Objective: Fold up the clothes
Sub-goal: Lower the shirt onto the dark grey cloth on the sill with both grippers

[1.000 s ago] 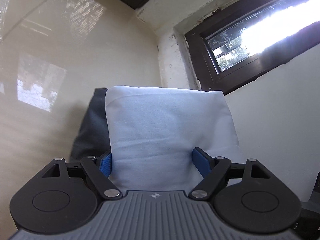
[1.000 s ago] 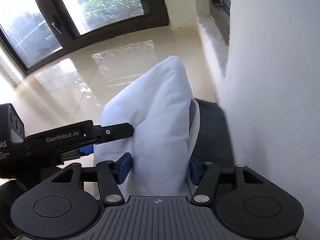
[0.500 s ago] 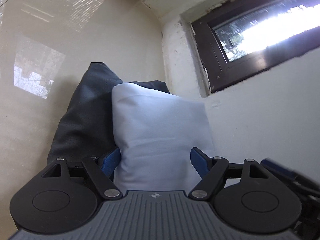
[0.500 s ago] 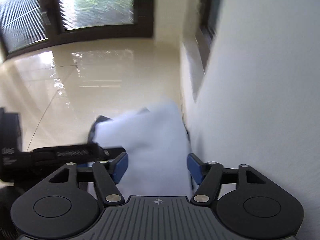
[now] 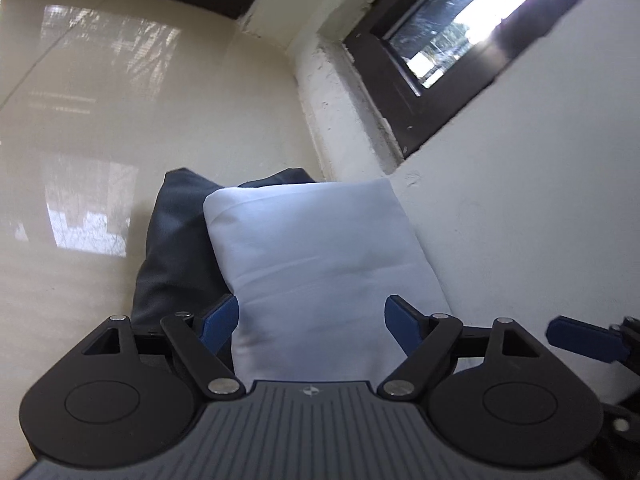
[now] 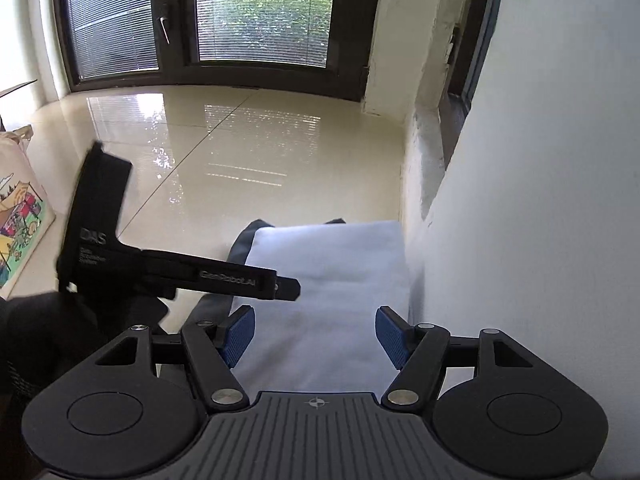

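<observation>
My left tongs [image 5: 312, 320] stand wide open, with the blue pads either side of the light blue folded cloth [image 5: 320, 248]. They do not pinch it. My right tongs [image 6: 316, 336] are wide open too, over the same cloth [image 6: 328, 280], and grip nothing. In the right view I can see the black body of my left tongs reaching in from the left over the cloth's near left edge.

The light blue cloth lies flat in a neat folded block. It sits on top of a dark grey folded cloth [image 5: 176, 248], which sticks out on the left and at the far end. Both lie on the shiny cream floor [image 6: 240, 152], tight against the white wall [image 6: 540, 200] on the right.

What could go wrong? The pads are very close to the cloth. If I pull away low, a pad could catch an edge and drag the fold open. The top cloth sits off to the right of the dark one, so a bump could slide it off, since the floor looks slippery. The wall is just beside my right tongs, so a swing that way could knock them. My two tongs are also near each other and could bump.
</observation>
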{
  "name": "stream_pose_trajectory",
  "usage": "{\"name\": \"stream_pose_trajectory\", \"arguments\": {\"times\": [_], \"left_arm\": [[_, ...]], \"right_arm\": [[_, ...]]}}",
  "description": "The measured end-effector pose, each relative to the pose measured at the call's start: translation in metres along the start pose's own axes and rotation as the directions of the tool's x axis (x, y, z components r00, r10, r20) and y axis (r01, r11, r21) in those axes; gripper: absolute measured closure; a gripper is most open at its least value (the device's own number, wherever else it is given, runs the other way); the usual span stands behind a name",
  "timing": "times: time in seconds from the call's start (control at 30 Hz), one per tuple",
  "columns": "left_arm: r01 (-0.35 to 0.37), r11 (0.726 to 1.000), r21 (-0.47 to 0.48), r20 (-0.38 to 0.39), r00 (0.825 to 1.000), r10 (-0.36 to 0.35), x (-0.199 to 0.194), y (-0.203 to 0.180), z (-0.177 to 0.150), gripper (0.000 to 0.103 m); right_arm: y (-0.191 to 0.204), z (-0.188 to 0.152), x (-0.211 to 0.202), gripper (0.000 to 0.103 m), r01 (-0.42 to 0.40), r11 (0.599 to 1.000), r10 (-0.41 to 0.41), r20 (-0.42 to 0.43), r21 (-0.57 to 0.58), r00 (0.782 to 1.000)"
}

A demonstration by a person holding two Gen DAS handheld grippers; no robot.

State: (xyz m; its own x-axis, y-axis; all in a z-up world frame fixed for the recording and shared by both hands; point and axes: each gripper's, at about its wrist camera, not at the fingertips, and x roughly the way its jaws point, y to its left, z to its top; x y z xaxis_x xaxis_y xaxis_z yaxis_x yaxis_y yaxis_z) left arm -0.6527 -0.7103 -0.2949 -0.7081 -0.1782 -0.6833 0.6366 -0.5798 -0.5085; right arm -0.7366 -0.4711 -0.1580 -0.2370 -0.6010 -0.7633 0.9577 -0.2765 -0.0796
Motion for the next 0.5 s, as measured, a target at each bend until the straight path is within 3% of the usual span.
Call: {"name": "stream_pose_trajectory", "arguments": {"times": [0.2, 0.27, 0.5], "left_arm": [[-0.087, 0.992, 0.089, 0.056, 0.995, 0.082, -0.047, -0.021, -0.016, 0.014], [-0.100, 0.989, 0.107, 0.068, 0.993, 0.093, -0.064, -0.028, -0.025, 0.009], [-0.126, 0.985, 0.116, 0.123, 0.986, 0.112, -0.129, -0.052, -0.062, 0.008]], "right_arm": [[0.003, -0.014, -0.022, 0.027, -0.016, 1.000, 0.017, 0.040, -0.007, 0.999], [0.002, -0.019, -0.031, 0.027, -0.030, 1.000, 0.030, 0.057, 0.001, 0.998], [0.001, -0.038, -0.057, 0.026, -0.050, 0.998, 0.046, 0.087, 0.047, 0.995]]}}
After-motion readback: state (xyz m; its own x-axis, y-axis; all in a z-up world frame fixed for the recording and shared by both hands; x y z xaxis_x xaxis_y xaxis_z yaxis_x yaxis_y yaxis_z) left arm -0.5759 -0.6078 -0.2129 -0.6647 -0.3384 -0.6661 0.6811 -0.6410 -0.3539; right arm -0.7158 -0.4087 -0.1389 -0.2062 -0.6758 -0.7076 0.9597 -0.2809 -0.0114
